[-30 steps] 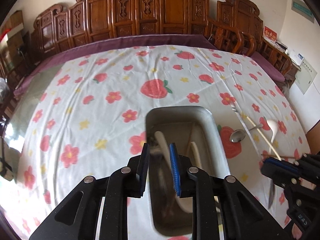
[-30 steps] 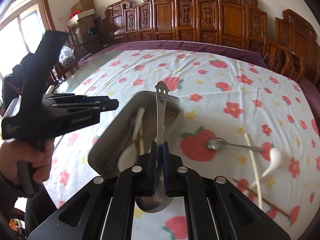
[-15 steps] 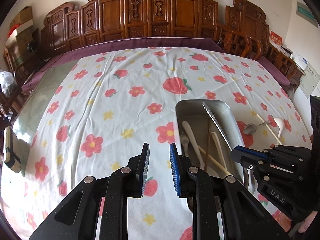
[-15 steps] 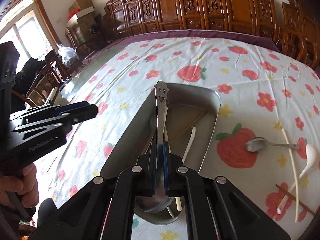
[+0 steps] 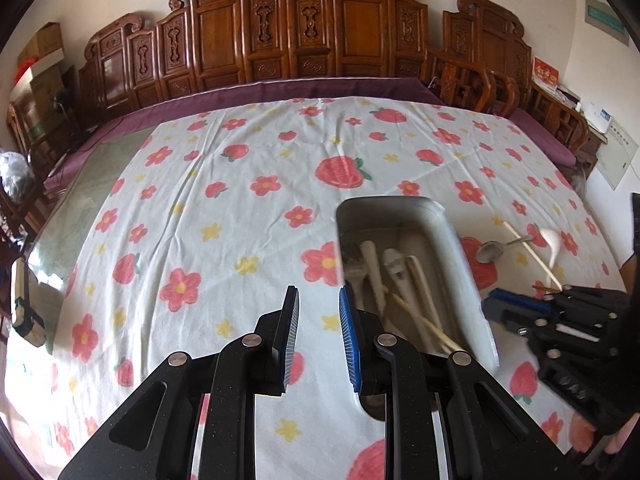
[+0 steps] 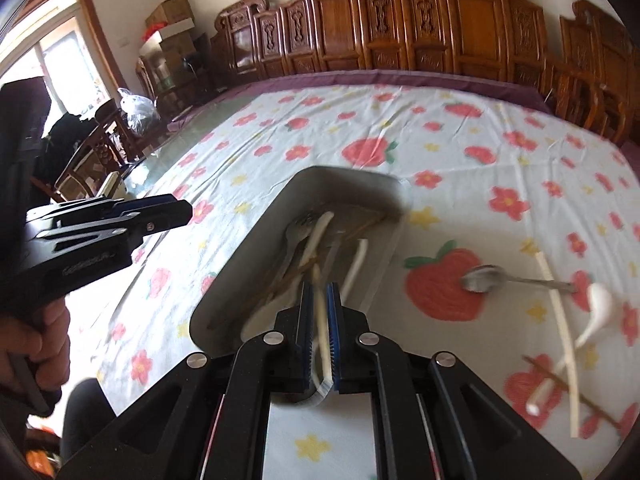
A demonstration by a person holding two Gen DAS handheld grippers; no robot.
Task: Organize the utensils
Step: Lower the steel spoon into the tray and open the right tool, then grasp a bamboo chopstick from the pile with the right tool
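While both grippers' fingers stand narrowly apart, empty, the steel tray [image 6: 256,248] holds jumbled pale utensils [image 5: 374,268].

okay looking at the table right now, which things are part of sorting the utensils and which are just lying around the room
Part of the job:
metal tray with utensils already inside
metal spoon on the cloth
white spoon
chopsticks beside it

Just lying about:
carved wooden chairs
cardboard boxes
plastic bag
flowered tablecloth

One metal tray [image 6: 256,256], one steel spoon [image 6: 486,278] and one white spoon [image 6: 596,308] outside it.
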